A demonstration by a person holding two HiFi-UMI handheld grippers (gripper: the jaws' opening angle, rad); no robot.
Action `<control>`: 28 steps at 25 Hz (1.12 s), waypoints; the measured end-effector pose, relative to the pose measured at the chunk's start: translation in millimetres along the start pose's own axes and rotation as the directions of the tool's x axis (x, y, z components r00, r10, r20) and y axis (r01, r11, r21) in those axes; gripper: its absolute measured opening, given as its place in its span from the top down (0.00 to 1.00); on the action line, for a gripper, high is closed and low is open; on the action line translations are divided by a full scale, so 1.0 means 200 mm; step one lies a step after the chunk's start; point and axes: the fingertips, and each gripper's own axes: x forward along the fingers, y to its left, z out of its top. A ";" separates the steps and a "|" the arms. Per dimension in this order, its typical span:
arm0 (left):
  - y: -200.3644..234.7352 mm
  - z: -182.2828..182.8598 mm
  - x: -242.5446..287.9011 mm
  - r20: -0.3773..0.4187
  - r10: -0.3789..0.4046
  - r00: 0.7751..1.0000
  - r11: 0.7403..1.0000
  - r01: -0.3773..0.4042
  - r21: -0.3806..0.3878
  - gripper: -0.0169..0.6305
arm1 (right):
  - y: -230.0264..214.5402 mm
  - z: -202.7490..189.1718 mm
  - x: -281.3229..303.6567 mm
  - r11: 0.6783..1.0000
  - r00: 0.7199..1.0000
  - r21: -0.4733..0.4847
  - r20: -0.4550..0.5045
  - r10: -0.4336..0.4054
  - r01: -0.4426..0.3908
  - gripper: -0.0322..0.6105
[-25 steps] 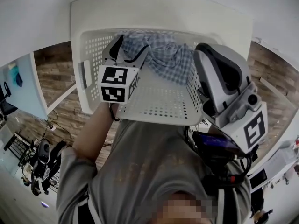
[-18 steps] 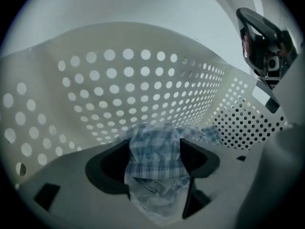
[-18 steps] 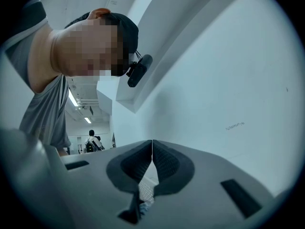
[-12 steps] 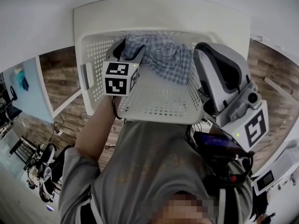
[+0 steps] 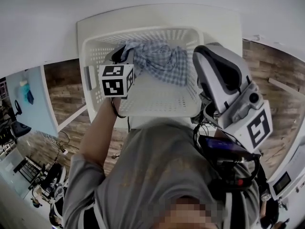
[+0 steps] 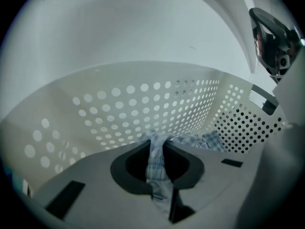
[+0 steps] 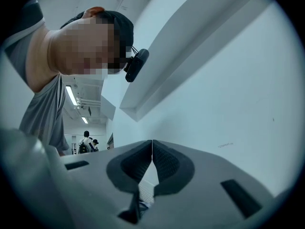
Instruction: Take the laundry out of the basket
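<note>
Left gripper (image 6: pixel 159 147), jaws just closed, pinches a fold of the blue-checked cloth (image 5: pixel 162 61), which lies heaped at the far end of the white perforated basket (image 5: pixel 157 97). In the head view its tips are buried in the fabric. Right gripper (image 7: pixel 152 144), jaws together and empty, is held at the basket's right, its tips hard to make out from above.

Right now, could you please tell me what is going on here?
A person is emptying a white laundry basket. The left hand-held gripper has just closed its jaws on the blue checked cloth inside, not yet lifted out. The right hand-held gripper is shut and empty at the basket's right.
</note>
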 end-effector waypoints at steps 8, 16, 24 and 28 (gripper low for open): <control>0.01 0.11 -0.16 0.093 0.017 0.995 1.000 -0.015 -0.023 0.90 | 0.11 0.09 -0.13 0.999 0.999 -0.025 0.045 -0.020 0.021 0.94; 0.04 0.32 -0.44 0.270 0.057 0.961 0.998 -0.048 -0.038 0.90 | 0.24 0.15 -0.21 0.999 0.998 -0.043 0.064 -0.011 0.013 0.94; 0.02 0.63 -0.88 0.498 0.068 0.864 0.998 -0.068 -0.019 0.90 | 0.40 0.17 -0.19 0.997 0.996 -0.061 0.071 0.059 -0.054 0.94; 0.03 0.76 -1.13 0.598 0.075 0.798 0.997 -0.077 -0.022 0.90 | 0.47 0.19 -0.16 0.993 0.993 -0.068 0.072 0.097 -0.092 0.94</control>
